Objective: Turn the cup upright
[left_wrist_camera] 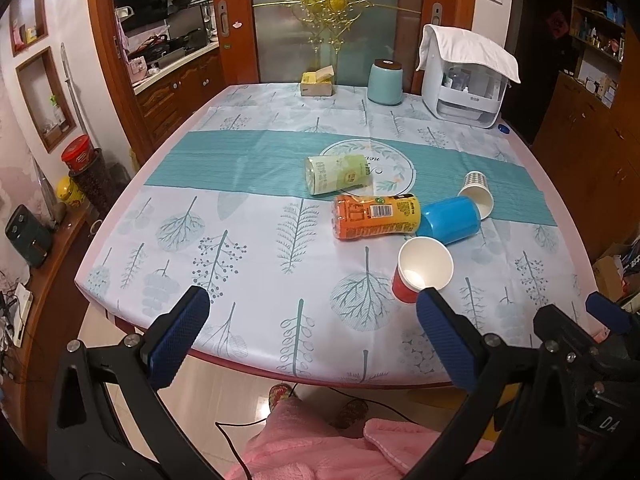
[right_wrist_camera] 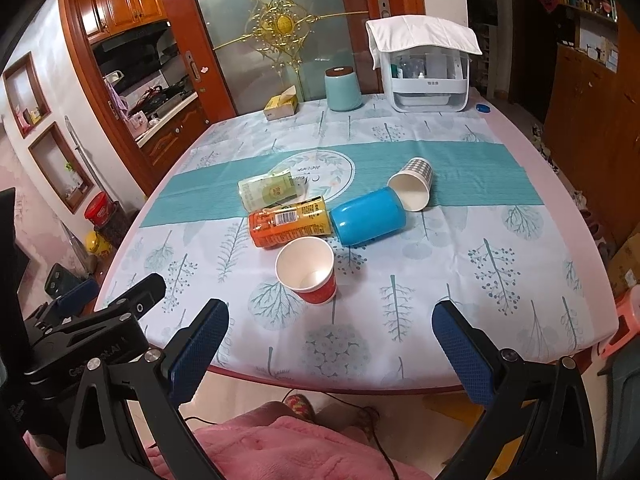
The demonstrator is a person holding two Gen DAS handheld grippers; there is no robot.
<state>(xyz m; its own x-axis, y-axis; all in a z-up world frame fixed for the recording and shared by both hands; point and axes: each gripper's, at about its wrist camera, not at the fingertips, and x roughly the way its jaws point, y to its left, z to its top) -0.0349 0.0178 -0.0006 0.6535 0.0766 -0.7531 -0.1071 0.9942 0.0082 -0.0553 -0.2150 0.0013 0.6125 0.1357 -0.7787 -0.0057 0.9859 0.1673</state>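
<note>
Grippers, left (left_wrist_camera: 312, 316) and right (right_wrist_camera: 330, 320), hang spread apart and empty off the table's (right_wrist_camera: 552, 208) near edge. Beyond lie blue cup (right_wrist_camera: 368, 216) and checked paper cup (right_wrist_camera: 412, 184), tipped sideways; paper crushes easily, so pinch gently mid-wall.

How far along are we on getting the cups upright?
Done: the red paper cup stands upright. In hand: nothing; left gripper and right gripper are open, short of the table. Left: the blue cup and checked paper cup lie on their sides.
</note>
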